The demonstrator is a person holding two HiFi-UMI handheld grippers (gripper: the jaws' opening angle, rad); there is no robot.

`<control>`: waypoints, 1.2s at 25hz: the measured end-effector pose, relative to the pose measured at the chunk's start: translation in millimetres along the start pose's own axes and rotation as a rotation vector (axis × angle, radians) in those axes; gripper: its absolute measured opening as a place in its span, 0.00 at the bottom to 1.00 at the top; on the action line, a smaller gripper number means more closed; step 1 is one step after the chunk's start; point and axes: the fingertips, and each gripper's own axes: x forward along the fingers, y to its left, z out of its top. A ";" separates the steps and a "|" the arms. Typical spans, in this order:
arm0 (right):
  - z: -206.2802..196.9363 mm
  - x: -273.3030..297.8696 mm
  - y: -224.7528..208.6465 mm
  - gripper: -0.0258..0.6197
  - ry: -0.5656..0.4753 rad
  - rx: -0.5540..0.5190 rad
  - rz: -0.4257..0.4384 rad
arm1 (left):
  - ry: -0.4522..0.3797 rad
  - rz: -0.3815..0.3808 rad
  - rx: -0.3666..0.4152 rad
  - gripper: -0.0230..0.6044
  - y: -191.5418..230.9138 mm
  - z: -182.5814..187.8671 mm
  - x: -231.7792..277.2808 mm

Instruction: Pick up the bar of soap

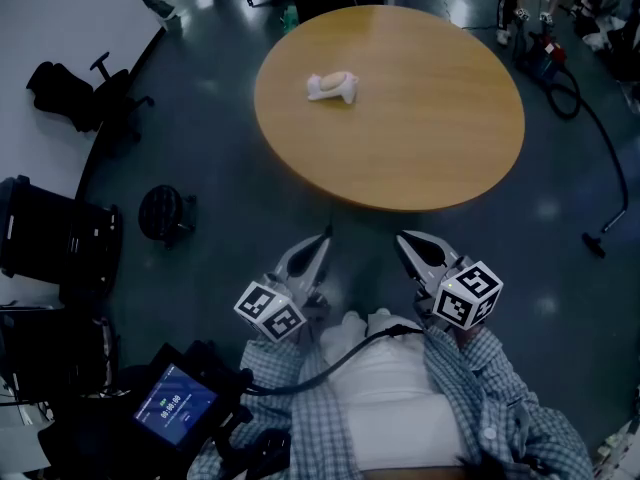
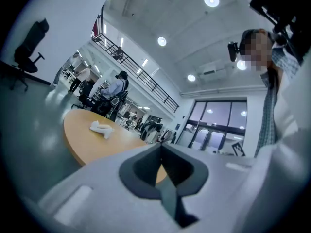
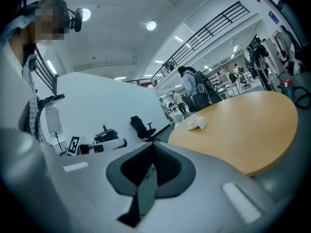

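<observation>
The bar of soap [image 1: 332, 87] lies in the upper middle of the head view, a small white lump on the round wooden worktop [image 1: 420, 118], towards its upper-left part and well inside the rim. Nothing else lies on the worktop. In both claw views the soap is small and far off, left of centre for the left one [image 2: 101, 128] and right of centre for the right one [image 3: 197, 124].

The left claw [image 1: 318, 243] and the right claw [image 1: 408, 243] sit low in the head view, close to the person's body and short of the worktop's near edge, well apart from the soap. Each has its jaws pressed together with nothing between them.

The soap is probably light and stiff, so weight should be no trouble, but its surface is likely smooth and slippery. Its outline looks uneven, thicker at the left end and narrower to the right, though it is too small to tell more. The safer hold seems to be across the short width at the thicker part, with the pads low near the wood and a firm, even squeeze. A pinch on a rounded end could make it shoot out sideways.
</observation>
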 end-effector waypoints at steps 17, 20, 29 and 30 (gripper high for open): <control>6.1 4.3 0.8 0.05 0.012 -0.032 0.027 | -0.025 0.026 0.016 0.03 2.9 13.7 2.5; 8.5 3.4 -1.3 0.05 0.012 -0.027 0.029 | -0.030 0.039 0.023 0.03 3.7 17.7 0.1; -2.0 9.5 -4.0 0.05 0.021 -0.007 0.029 | -0.070 0.079 0.017 0.03 21.1 24.9 -11.0; -2.7 10.3 -4.4 0.05 0.018 -0.005 0.029 | -0.067 0.078 0.023 0.03 21.7 24.8 -11.7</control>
